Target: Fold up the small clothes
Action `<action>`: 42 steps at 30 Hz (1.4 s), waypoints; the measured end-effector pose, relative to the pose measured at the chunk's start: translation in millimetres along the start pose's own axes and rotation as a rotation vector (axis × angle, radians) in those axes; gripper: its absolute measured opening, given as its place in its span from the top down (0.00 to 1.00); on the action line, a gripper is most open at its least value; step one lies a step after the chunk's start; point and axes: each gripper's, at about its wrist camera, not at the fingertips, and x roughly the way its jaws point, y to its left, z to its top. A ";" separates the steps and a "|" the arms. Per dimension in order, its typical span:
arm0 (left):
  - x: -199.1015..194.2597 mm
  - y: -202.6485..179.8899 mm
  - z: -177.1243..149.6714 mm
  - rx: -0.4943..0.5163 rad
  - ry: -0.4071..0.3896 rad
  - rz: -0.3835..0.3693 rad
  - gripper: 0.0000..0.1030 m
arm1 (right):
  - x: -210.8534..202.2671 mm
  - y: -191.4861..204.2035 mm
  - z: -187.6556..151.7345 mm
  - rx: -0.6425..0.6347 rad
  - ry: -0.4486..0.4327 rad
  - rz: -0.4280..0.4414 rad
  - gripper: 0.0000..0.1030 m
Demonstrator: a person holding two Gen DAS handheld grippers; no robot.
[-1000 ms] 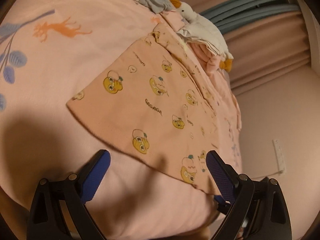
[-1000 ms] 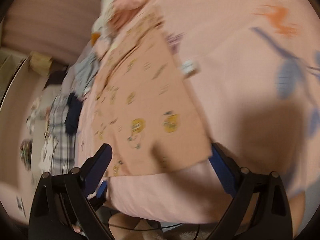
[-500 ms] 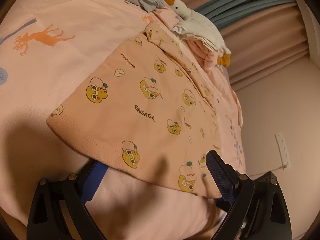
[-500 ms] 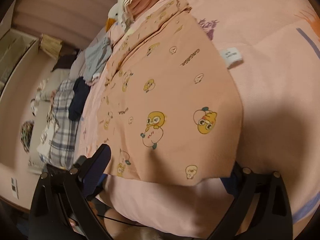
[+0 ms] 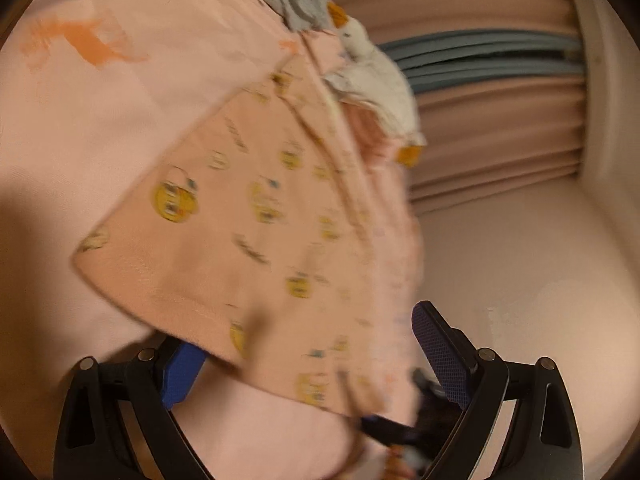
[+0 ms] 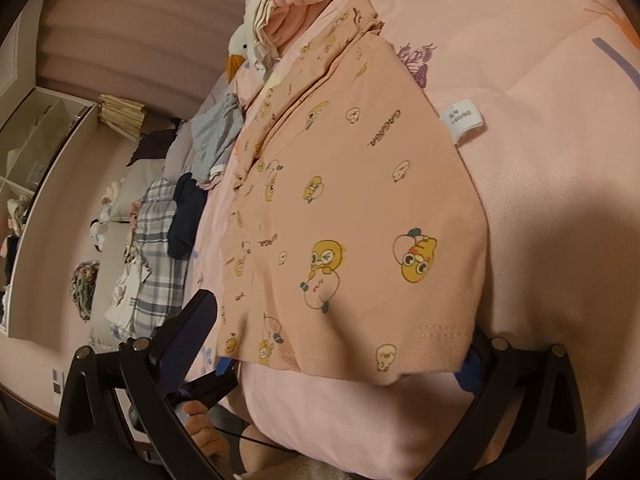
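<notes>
Now the peach shirt [image 6: 360,208] lies flat on the pink bed [image 6: 560,200], its near hem between the wide-apart fingers of the right claw [image 6: 340,344] and the left claw [image 5: 312,356], both holding nothing. Only the right view shows the white tag [image 6: 463,120]; the left view is blurry

A bed [image 6: 560,208] with a pink sheet printed with an orange deer and blue leaves carries everything here. A peach shirt [image 6: 360,216] with yellow cartoon prints lies flat on it, its hem at the near edge and its white label [image 6: 464,120] turned out onto the sheet. Beyond the shirt sits a heap of pink and cream clothes [image 6: 280,12] with a white plush goose [image 5: 376,80] (orange beak and feet). A grey garment [image 6: 216,136], a dark one and a plaid one [image 6: 156,256] lie along the far side.
</notes>
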 end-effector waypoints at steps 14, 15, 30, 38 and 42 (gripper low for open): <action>2.1 -10.3 9.9 0.082 -0.154 0.219 0.23 | -2.3 -6.0 14.5 0.026 -0.057 0.247 0.28; 1.0 -9.0 11.3 0.086 -0.181 0.281 0.31 | -5.6 -9.1 15.5 0.030 -0.084 0.173 0.31; 17.4 2.8 17.3 0.083 -0.151 0.389 0.89 | 7.2 -20.3 15.9 -0.044 -0.096 -0.066 0.92; 24.1 3.7 13.0 0.138 -0.184 0.496 0.95 | 13.3 -27.9 19.7 -0.034 -0.104 -0.108 1.00; 21.3 -3.9 10.0 0.183 -0.184 0.507 0.97 | 10.3 -26.9 17.6 -0.055 -0.124 -0.082 1.00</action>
